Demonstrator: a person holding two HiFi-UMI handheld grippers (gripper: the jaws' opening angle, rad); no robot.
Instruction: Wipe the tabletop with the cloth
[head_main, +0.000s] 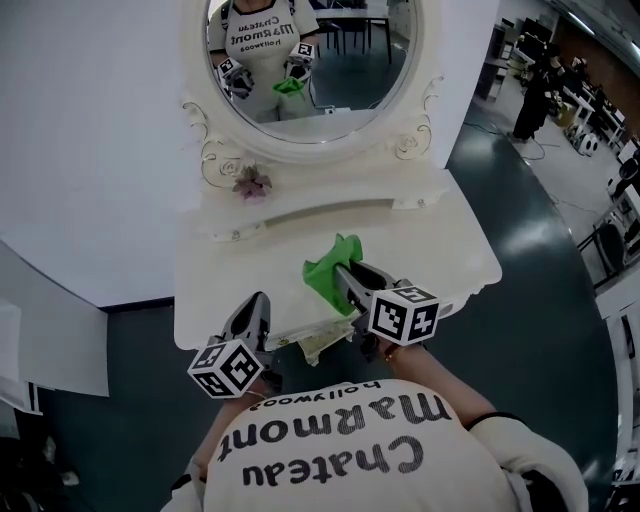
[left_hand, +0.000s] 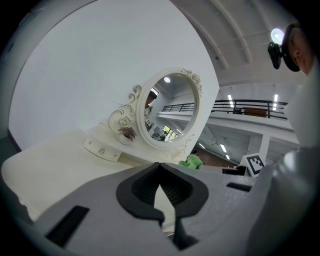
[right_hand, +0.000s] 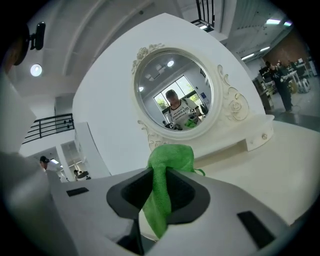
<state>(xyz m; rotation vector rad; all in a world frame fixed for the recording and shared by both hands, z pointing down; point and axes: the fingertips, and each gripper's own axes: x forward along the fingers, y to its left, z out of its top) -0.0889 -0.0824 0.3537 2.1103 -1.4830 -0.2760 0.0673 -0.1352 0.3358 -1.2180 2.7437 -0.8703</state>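
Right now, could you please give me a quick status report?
Right claw shut on green cloth. Left claw shut, empty. Cloth bunched over tabletop front edge. Flower ornament at mirror base, back.

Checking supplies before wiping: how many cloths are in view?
1. The green cloth is clamped in the right gripper, over the white tabletop. The green patch in the mirror is its reflection, not a second cloth. Others may lie out of sight.
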